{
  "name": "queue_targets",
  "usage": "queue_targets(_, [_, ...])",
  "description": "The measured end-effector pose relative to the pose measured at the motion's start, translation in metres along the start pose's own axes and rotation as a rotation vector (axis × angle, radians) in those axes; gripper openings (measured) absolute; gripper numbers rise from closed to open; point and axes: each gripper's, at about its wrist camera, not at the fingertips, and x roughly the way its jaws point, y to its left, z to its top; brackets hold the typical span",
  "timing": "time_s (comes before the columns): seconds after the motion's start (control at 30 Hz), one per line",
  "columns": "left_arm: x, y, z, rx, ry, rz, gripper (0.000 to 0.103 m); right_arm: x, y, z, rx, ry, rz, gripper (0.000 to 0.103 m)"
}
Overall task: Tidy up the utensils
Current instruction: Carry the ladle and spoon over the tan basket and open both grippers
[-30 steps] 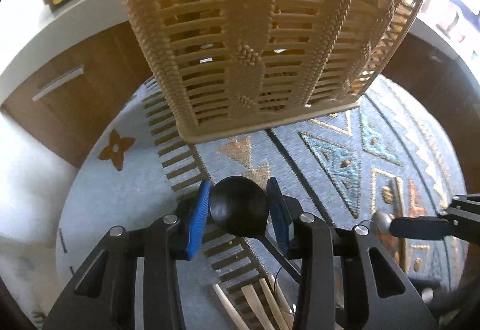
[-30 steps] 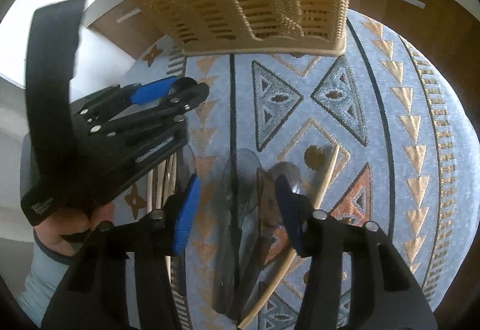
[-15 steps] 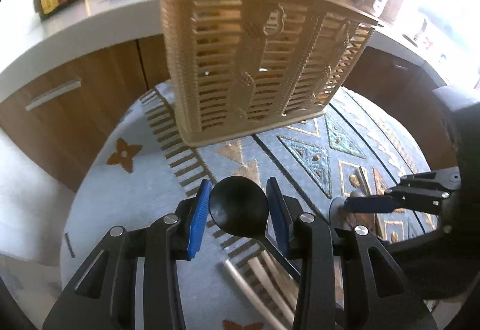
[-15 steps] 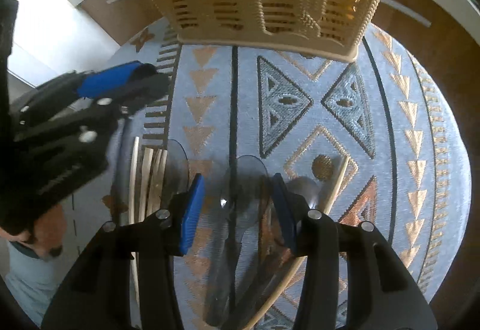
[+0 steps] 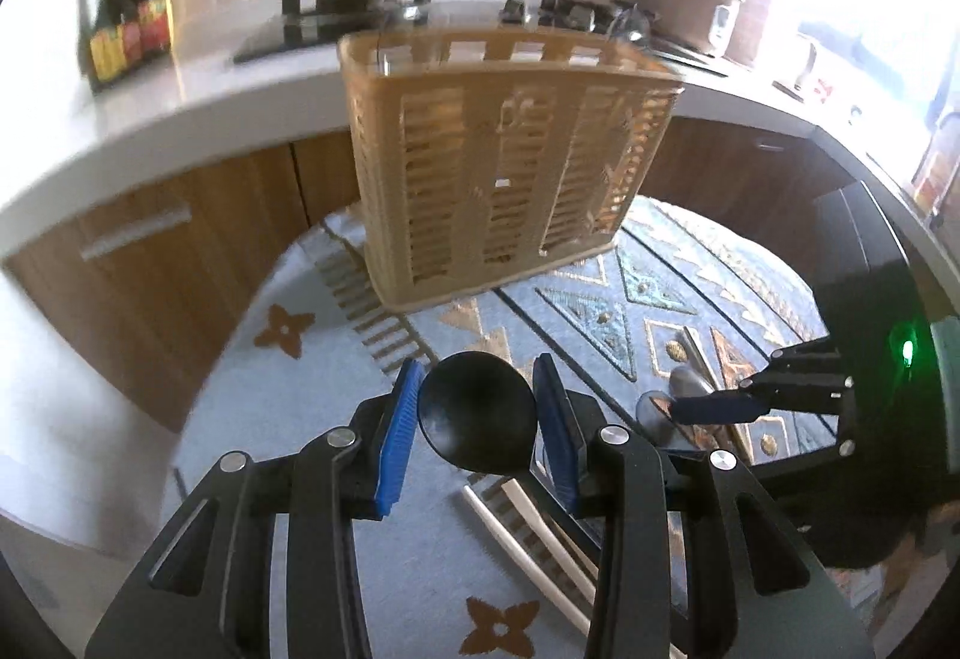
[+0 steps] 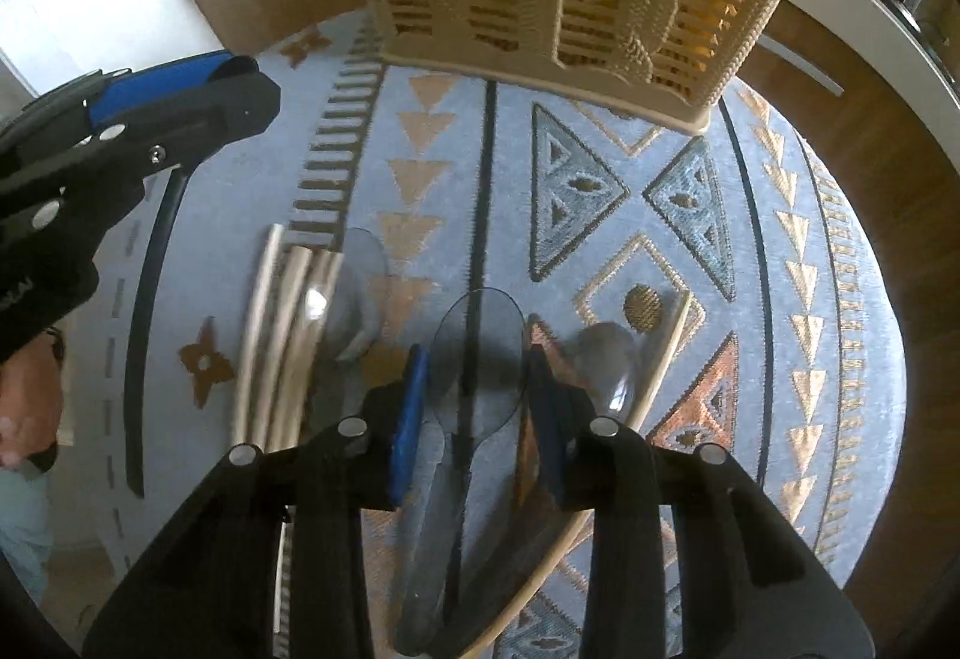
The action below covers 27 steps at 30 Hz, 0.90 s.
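Left wrist view: the left claw gripped a black spoon by its bowl, lifted above the patterned cloth, short of the beige basket.

Right wrist view: the right claw had just been closing, its pads flanking a clear spoon lying on the cloth near the chopsticks; actual contact I could not tell.
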Motion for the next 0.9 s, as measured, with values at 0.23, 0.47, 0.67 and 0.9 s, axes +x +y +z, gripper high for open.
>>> queue_targets(0.23, [-0.048, -0.008, 0.013, 0.054, -0.18, 0.058, 0.036, -0.061, -0.018, -0.014, -0.012, -0.199, 0.106, 0.03])
queue_targets(0.47, [-0.078, -0.009, 0.033, 0.068, -0.343, 0.155, 0.036, -0.117, -0.035, -0.017, 0.003, -0.417, 0.162, 0.03])
queue_targets(0.67, [-0.093, -0.003, 0.061, 0.019, -0.481, 0.216, 0.036, -0.164, -0.041, 0.009, 0.042, -0.634, 0.211, 0.03])
queue_targets(0.9, [-0.09, -0.006, 0.104, 0.039, -0.652, 0.373, 0.036, -0.215, -0.05, 0.045, 0.147, -0.917, 0.051, 0.03])
